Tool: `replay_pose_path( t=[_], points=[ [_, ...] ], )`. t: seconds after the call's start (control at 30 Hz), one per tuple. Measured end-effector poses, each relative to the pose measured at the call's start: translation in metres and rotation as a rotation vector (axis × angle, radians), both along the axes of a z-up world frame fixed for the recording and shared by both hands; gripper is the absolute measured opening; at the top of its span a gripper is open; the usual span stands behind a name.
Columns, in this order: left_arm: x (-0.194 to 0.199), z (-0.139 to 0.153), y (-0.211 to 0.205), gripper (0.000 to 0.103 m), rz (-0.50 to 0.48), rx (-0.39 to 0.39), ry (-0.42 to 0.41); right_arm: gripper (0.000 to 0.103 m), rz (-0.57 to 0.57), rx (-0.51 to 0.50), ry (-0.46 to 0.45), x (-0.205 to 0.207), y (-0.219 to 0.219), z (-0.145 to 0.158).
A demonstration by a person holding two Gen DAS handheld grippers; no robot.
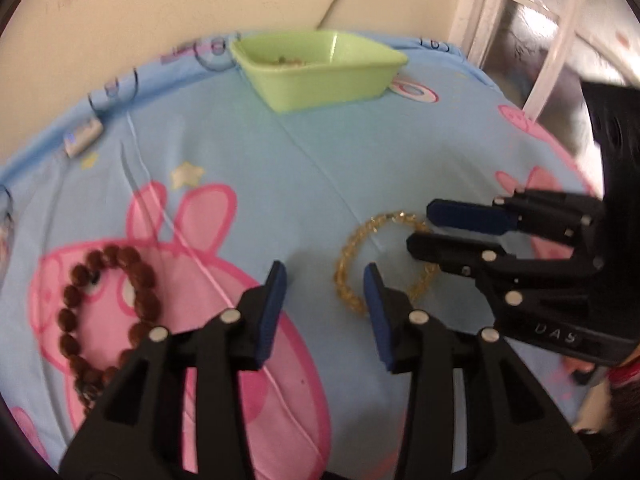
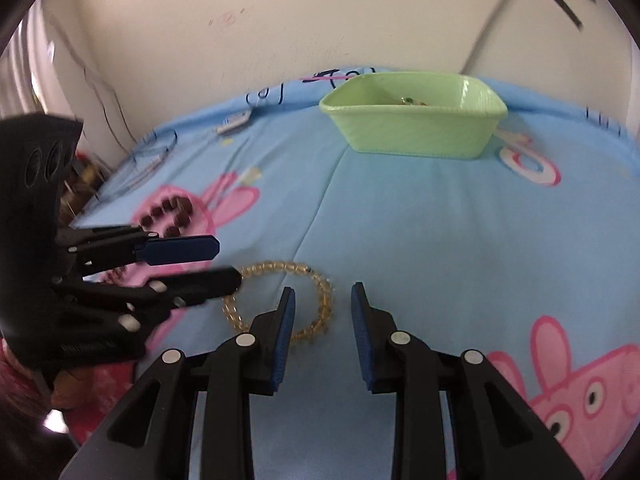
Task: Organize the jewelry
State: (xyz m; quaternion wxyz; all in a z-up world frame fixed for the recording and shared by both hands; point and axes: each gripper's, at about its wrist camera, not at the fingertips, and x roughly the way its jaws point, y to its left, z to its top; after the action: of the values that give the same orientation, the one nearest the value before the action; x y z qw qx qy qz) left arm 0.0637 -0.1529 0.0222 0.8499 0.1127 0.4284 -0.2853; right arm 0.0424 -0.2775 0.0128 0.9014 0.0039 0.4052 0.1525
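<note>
Blue cartoon-pig bedsheet [image 1: 280, 168] has a floppy, light yellow glass-bead bracelet [image 1: 352, 256] lying between both released tongs, left tongs [image 1: 326, 280] and right tongs [image 2: 323, 300], so I'd pinch one beaded side.

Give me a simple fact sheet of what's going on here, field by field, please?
surface: blue cartoon-pig sheet
yellow bracelet: lying flat on the sheet, between both grippers, not gripped
brown bracelet: lying flat, off to the left, untouched
green bin: at the far edge near the wall, some small items inside, too blurred to name
left gripper: open, close over the yellow bracelet
right gripper: open, also over the yellow bracelet
white gadget: near the far left edge
</note>
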Motion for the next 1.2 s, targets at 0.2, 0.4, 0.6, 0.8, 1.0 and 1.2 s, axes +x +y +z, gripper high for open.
replay_pose_path(
  t=[0.2, 0.4, 0.6, 0.8, 1.0, 1.2],
  points=[
    [-0.011, 0.0, -0.004, 0.007, -0.024, 0.003, -0.053, 0.0, 0.04, -0.095, -0.015, 0.004, 0.02, -0.003],
    [0.008, 0.004, 0.024, 0.007, 0.091, -0.115, 0.006, 0.0, 0.069, -0.007, 0.001, 0.02, 0.036, -0.001],
    [0.019, 0.001, 0.037, 0.007, 0.139, -0.17, 0.068, 0.0, 0.075, 0.133, 0.049, 0.025, 0.035, -0.004],
    [0.016, 0.001, 0.03, 0.007, 0.124, -0.154, 0.055, 0.0, 0.028, 0.241, 0.057, 0.025, 0.018, -0.003],
    [0.016, 0.001, 0.032, 0.007, 0.124, -0.158, 0.058, 0.0, 0.026, 0.248, 0.053, 0.025, 0.017, -0.002],
    [0.016, 0.001, 0.032, 0.007, 0.125, -0.158, 0.059, 0.0, 0.027, 0.252, 0.052, 0.024, 0.015, -0.002]
  ],
)
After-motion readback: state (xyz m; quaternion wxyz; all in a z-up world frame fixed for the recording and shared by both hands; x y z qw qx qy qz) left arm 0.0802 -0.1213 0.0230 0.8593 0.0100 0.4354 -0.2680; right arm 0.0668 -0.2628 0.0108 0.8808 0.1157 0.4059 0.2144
